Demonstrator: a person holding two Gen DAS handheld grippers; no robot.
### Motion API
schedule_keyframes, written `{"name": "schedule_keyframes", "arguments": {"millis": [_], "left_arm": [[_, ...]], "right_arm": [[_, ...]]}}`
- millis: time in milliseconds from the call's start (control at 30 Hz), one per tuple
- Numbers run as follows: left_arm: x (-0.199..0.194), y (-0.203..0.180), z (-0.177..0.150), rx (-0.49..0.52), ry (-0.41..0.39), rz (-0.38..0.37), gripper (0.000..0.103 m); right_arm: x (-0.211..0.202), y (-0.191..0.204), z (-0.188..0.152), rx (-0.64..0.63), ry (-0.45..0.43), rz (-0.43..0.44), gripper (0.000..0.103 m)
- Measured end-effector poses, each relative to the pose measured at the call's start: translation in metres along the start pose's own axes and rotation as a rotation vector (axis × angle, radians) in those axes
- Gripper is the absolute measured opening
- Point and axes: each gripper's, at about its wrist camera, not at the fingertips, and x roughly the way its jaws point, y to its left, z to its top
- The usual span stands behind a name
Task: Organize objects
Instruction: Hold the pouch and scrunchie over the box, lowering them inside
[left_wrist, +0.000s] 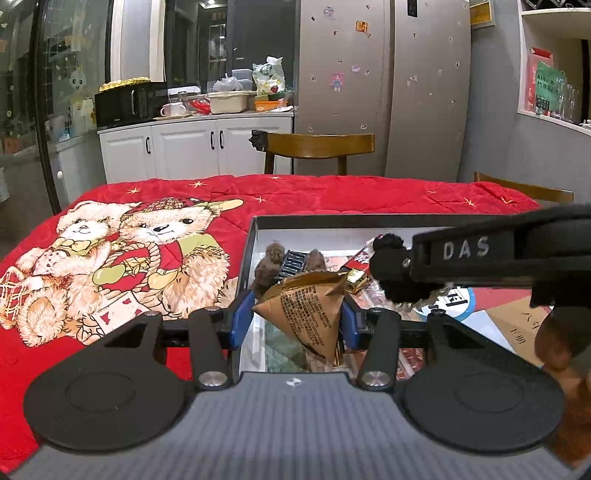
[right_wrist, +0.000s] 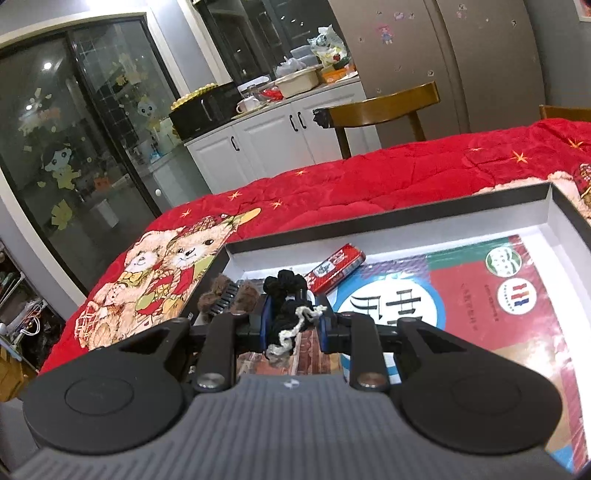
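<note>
A kitchen-diner with a steel fridge and white cabinets lies behind a worktop draped in a red bear-print quilt (left_wrist: 155, 229), on which sits a shallow dark-rimmed box (left_wrist: 248, 251).

The left gripper (left_wrist: 300, 317) hovers over the box's near left corner, its jaws about half open and pressed on a gold foil packet (left_wrist: 308, 310). The pyramid-shaped sachet looks light and crinkly, with slick foil that could slip or crush, so a hold across its broad middle, as now, seems safest.

The right gripper (right_wrist: 294, 325) has its jaws nearly closed on a black knitted bundle with a cream cord (right_wrist: 291, 314). This is soft, squashy and unlikely to slide, though the cord dangles loose.

In the box, a brown fuzzy hair clip (right_wrist: 229, 297) lies at ten o'clock from the right gripper and a red carton (right_wrist: 334, 267) at one o'clock.

Both grippers tilt gently downward.
</note>
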Motion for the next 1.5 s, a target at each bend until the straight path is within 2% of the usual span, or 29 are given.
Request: {"name": "schedule_keyframes", "arguments": {"millis": [200,800,1000,1167,1267,1300,1367,1433,1500], "left_arm": [[0.0,0.0,-0.003,-0.001,-0.014,0.001,0.055],[0.0,-0.001,-0.004,0.011,-0.018,0.006,0.055],[0.0,-0.002,-0.003,0.017,-0.017,-0.017,0.056],[-0.005,-0.01,-0.004,0.085,-0.041,0.005,0.058],[-0.008,-0.011,-0.004,0.09,-0.056,0.004,0.061],[-0.008,-0.01,-0.003,0.084,-0.053,0.009,0.066],[-0.008,-0.004,-0.001,0.051,-0.041,-0.016,0.067],[-0.008,0.002,0.001,0.012,-0.035,-0.041,0.067],[-0.011,0.006,0.003,-0.02,-0.032,-0.059,0.067]], "right_arm": [[0.001,0.002,-0.01,-0.015,-0.037,0.026,0.028],[-0.001,0.002,-0.016,0.0,-0.029,0.042,0.03],[0.001,-0.001,-0.014,0.022,-0.011,0.054,0.032],[0.001,-0.007,-0.012,0.06,0.005,0.076,0.04],[0.0,-0.01,-0.01,0.08,-0.003,0.09,0.042],[-0.001,-0.011,-0.009,0.086,-0.004,0.09,0.045],[-0.003,-0.014,-0.007,0.101,-0.013,0.099,0.058],[-0.006,-0.018,-0.003,0.122,-0.019,0.131,0.064],[-0.01,-0.02,0.001,0.14,-0.029,0.151,0.065]]}}
